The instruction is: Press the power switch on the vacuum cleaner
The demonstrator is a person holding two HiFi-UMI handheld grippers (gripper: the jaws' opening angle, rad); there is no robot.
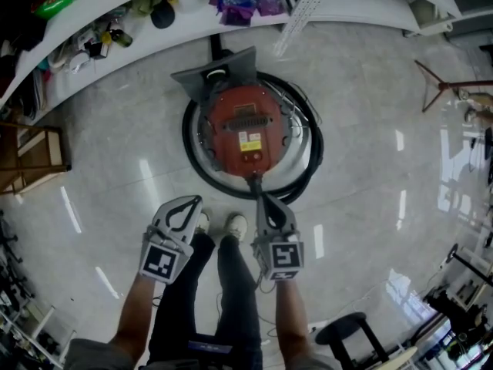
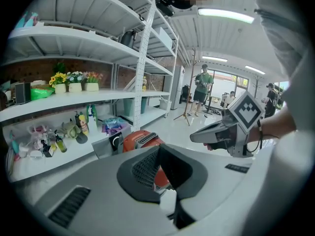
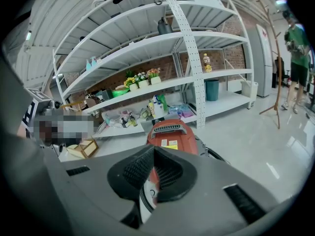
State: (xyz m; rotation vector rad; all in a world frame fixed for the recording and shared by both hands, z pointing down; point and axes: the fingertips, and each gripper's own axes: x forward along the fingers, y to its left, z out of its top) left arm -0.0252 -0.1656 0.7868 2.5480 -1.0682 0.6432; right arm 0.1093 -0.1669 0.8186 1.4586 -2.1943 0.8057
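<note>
- Two tools, both empty: your left gripper (image 1: pixel 192 201) hangs over your shoes (image 1: pixel 235 223), jaws closed, likely just kept clear.
- On the floor ahead sits the red vacuum cleaner (image 1: pixel 245 129), ringed by its black hose (image 1: pixel 187 141). I can't pick out the switch.
- Your right gripper (image 1: pixel 259 197), jaws together as a blunt poking tip, points at its near edge.
- A wooden stand (image 1: pixel 441 87) is far right, well clear.

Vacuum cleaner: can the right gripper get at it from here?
Probably yes. The right gripper, jaws together, hangs at the near end of the vacuum cleaner; only the black hose coils around it, with nothing in between. I can't pick out the switch.
</note>
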